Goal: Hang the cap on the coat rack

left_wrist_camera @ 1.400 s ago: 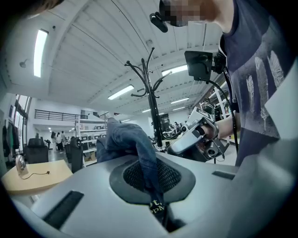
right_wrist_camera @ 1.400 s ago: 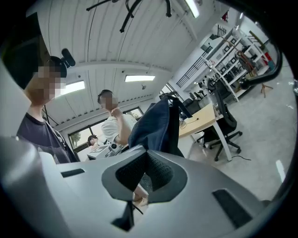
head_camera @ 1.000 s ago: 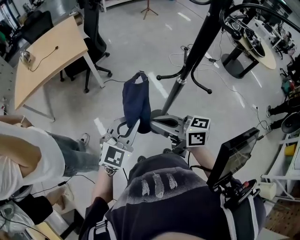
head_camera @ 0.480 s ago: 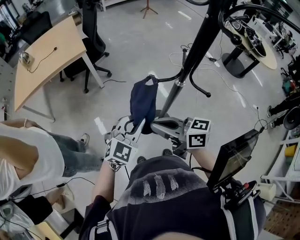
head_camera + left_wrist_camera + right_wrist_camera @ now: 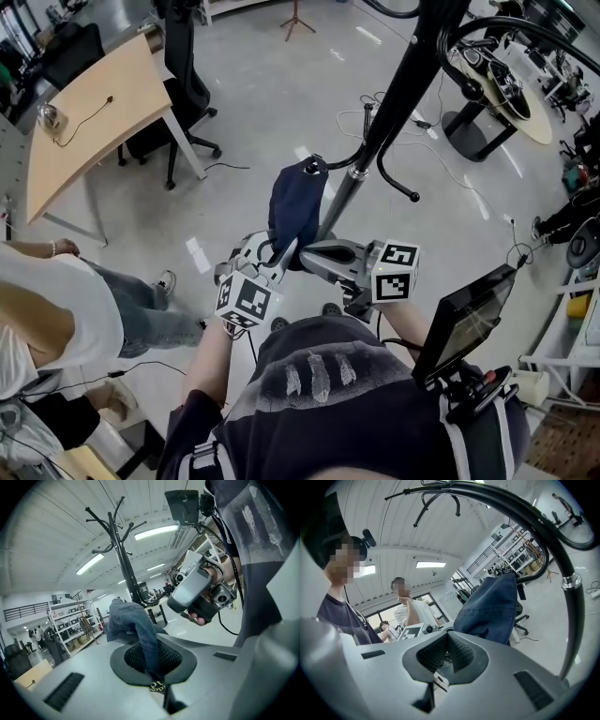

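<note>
- Since one second ago the left gripper (image 5: 284, 251) and the cap (image 5: 298, 208) have gone to the right in the head view, toward the pole of the coat rack (image 5: 394, 89). The right gripper (image 5: 307, 253) has almost kept its place.
- I see the grey, shiny floor (image 5: 262, 84) of a large workshop, with thin cables (image 5: 375, 108) lying on it near the rack.
- A curved wooden table (image 5: 94, 108) and a black office chair (image 5: 183, 66) stand at the upper left. A second person (image 5: 47, 319) in a white shirt is at the left edge.
- Both grippers are held in front of the wearer's chest, close together, with their tips nearly meeting. The left one points away from the body. The right one points to the left in the head view, across the left one's tips.
- The left gripper's jaws are closed on a fold of the cap. In its own view the dark blue cloth comes up from between the pads (image 5: 133, 657).
- The right gripper's jaws are together with nothing between them.
- The cap is in the air, between the left gripper and a low hook (image 5: 339, 157) of the rack. Its long axis runs from the jaws away from the wearer. Its strap end (image 5: 312, 167) is the farthest part, just beside the hook's tip. I cannot tell whether it touches the hook.
</note>
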The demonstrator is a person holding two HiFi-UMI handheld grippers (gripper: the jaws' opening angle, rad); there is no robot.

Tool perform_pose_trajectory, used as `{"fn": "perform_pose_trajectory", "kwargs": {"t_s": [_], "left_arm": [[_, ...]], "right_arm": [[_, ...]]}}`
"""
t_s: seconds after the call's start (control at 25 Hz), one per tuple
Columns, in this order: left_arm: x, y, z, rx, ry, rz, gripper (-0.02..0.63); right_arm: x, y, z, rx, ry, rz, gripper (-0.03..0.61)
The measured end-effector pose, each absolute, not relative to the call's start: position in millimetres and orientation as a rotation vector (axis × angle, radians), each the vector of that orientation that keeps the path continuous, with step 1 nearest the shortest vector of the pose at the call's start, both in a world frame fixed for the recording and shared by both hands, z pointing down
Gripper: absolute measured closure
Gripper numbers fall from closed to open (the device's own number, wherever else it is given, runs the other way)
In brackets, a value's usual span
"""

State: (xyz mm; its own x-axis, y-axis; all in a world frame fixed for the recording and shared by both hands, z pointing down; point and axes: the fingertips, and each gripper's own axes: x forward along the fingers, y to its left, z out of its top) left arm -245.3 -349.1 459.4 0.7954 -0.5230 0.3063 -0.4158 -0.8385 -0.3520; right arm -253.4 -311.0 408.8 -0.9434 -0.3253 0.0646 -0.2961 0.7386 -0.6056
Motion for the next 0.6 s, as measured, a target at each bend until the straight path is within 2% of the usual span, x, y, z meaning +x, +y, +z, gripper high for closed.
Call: {"fn": "perform_pose_trajectory", "kwargs": {"t_s": [0.6], "left_arm": [[-234,-364,504,-2.867,0.763,-0.663,0.6]], "right_arm": [[-247,-310,415,-0.533,2.867,-0.999,0.574]]}}
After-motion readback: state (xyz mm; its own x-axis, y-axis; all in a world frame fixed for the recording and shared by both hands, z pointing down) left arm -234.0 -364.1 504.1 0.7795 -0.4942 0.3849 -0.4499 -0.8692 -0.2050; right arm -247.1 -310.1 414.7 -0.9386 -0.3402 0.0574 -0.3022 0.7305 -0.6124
